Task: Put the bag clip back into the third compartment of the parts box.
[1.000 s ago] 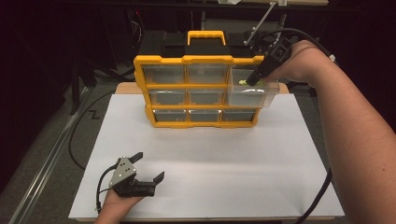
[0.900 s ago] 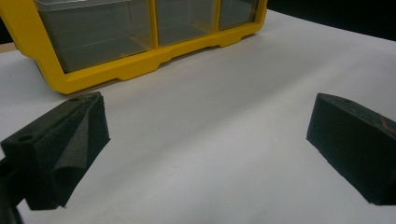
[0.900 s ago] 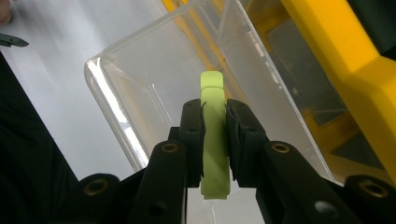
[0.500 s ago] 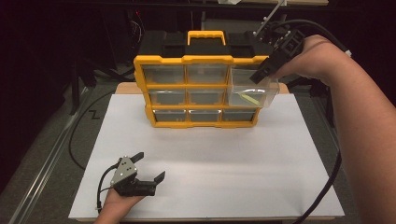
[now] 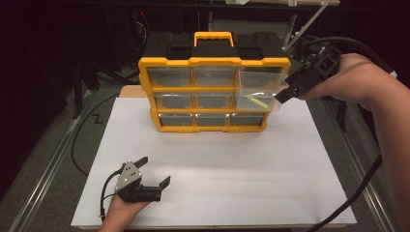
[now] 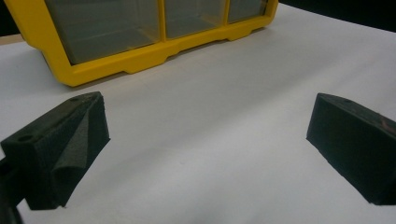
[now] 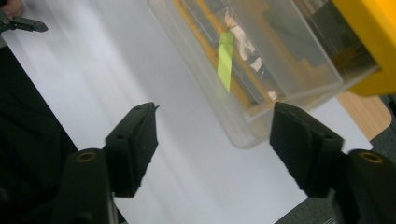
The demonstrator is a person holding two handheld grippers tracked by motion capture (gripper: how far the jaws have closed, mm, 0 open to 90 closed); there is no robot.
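Right gripper (image 5: 283, 94) at 2 o'clock in the high view: jaws just opened, nothing between them, tips just off the clear plastic drawer (image 5: 258, 95) pulled out of the yellow-framed organiser box (image 5: 212, 62). Right gripper view adds a lime-green strip (image 7: 225, 59) inside the drawer (image 7: 261, 60). Left gripper (image 5: 153, 171), 7 o'clock, spread wide over white sheet (image 5: 217, 159); its own view shows nothing between the pads.

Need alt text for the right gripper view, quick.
The right gripper, jaws open and empty after just opening, sits before a clear drawer pulled out of the yellow organizer. A lime-green strip lies inside.
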